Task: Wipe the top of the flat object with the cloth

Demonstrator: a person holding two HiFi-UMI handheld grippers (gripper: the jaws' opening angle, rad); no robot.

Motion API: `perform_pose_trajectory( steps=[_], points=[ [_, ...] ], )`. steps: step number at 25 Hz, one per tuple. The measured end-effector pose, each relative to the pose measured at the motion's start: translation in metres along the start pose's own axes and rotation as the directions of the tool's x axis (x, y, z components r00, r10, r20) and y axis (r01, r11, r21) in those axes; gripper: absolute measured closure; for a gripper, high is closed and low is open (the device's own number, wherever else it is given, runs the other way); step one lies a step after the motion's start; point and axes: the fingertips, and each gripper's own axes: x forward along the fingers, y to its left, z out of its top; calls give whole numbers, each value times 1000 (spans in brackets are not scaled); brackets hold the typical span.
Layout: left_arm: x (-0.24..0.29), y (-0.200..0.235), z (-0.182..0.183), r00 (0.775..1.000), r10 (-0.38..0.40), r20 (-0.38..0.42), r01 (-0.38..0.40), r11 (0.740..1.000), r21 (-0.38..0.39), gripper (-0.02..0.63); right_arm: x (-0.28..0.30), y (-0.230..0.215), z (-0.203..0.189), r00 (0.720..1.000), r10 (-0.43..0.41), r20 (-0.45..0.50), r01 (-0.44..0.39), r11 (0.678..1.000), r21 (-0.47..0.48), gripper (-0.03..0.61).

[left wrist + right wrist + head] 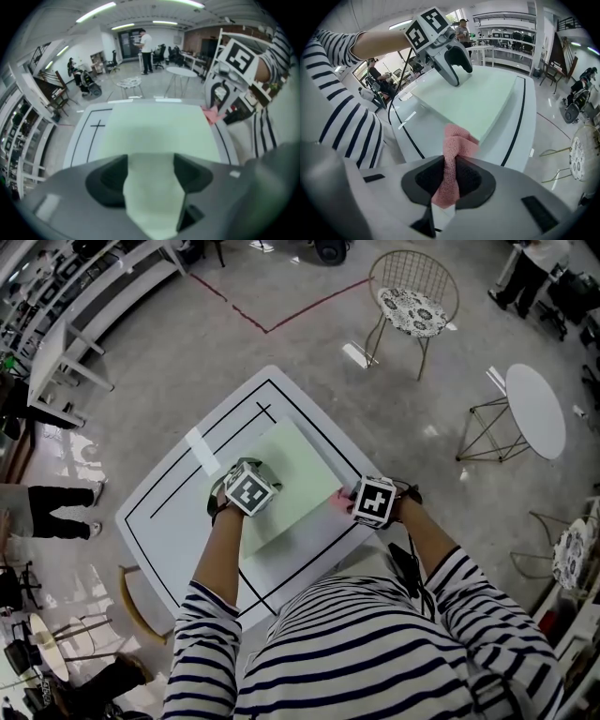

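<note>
A pale green flat board lies on the white table, inside its black outline. My left gripper rests on the board's near left part, tipped down onto it. Its jaws stand wide apart and only the board's surface shows between them. My right gripper is at the board's near right corner, shut on a pink knitted cloth. The cloth's free end lies bunched against that corner. In the right gripper view the left gripper stands on the board's far side.
A strip of white tape lies on the table left of the board. A wire chair with a patterned cushion and a round white side table stand on the floor beyond. A person's legs are at the far left.
</note>
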Motion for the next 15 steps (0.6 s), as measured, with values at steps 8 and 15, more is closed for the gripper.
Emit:
perform_pose_trajectory(
  steps=[8, 15],
  points=[
    [-3, -3, -2, 1000, -6, -3, 6, 1000, -26, 316, 6, -19, 19, 995, -102, 20, 101, 992, 70, 526],
    [-16, -2, -35, 997, -7, -72, -4, 990, -144, 310, 0, -73, 58, 964, -259, 64, 254, 963, 87, 526]
  ],
)
